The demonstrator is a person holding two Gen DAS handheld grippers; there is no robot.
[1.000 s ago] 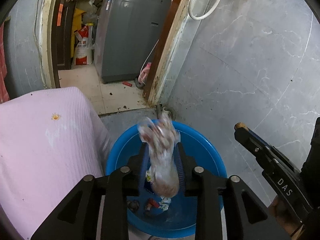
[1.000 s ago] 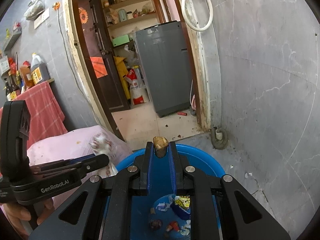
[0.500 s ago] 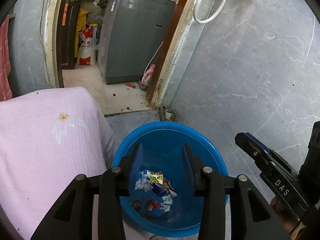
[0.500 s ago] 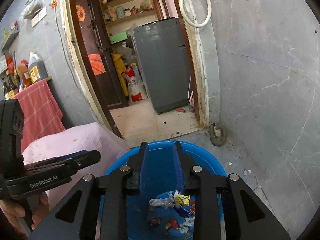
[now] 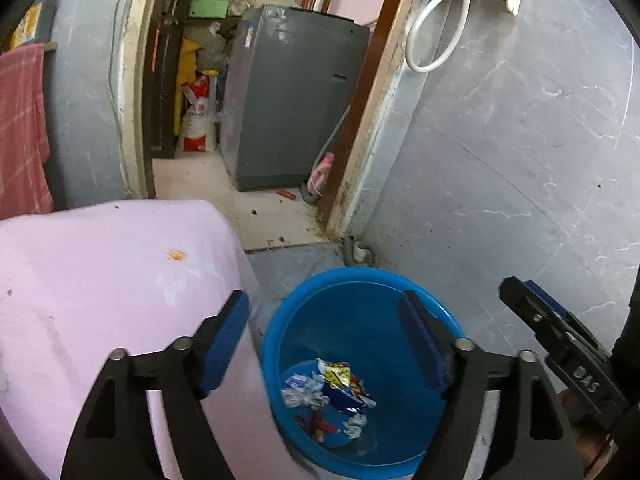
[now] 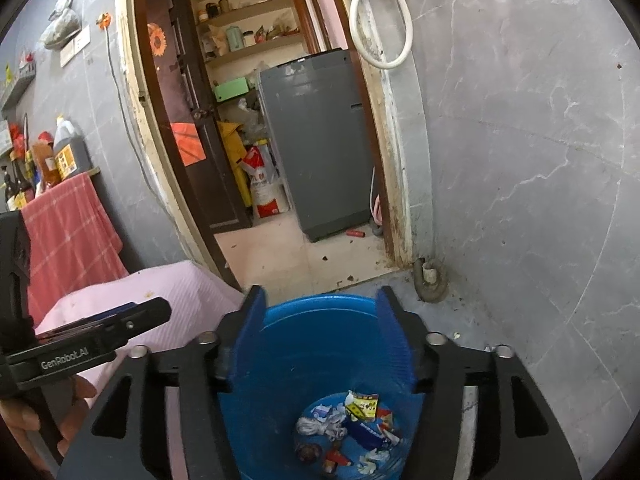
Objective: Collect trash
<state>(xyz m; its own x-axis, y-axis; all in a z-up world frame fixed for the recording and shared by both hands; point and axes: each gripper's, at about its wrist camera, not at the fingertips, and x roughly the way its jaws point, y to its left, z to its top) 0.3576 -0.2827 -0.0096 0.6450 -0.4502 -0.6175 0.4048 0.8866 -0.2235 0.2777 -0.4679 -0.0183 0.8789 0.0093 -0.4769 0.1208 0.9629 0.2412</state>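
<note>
A blue plastic bin (image 5: pixel 360 276) stands on the grey floor beside a pink-covered surface (image 5: pixel 100 280). Crumpled wrappers and scraps of trash (image 5: pixel 328 392) lie at its bottom, also seen as the trash (image 6: pixel 352 424) inside the bin (image 6: pixel 320 344). My left gripper (image 5: pixel 324 308) hovers over the bin's left rim, jaws opening, nothing between them. My right gripper (image 6: pixel 320 300) hangs above the bin, jaws opening and empty. The right gripper's finger (image 5: pixel 560 344) shows at the right edge of the left wrist view. The left gripper's finger (image 6: pixel 100 328), held by a hand (image 6: pixel 24 420), shows at the left.
A grey tiled wall (image 5: pixel 520 160) rises right of the bin. A floor pipe (image 6: pixel 430 284) sits near the door frame. Through the doorway stands a grey washing machine (image 6: pixel 320 140). A red checked towel (image 6: pixel 68 232) hangs at left, and a white hose (image 6: pixel 380 20) hangs above.
The left gripper let go of a crumpled plastic wrapper and the right gripper let go of a small brown piece. Both jaws spread wide. The left gripper drifted up and left toward the pink cloth.
</note>
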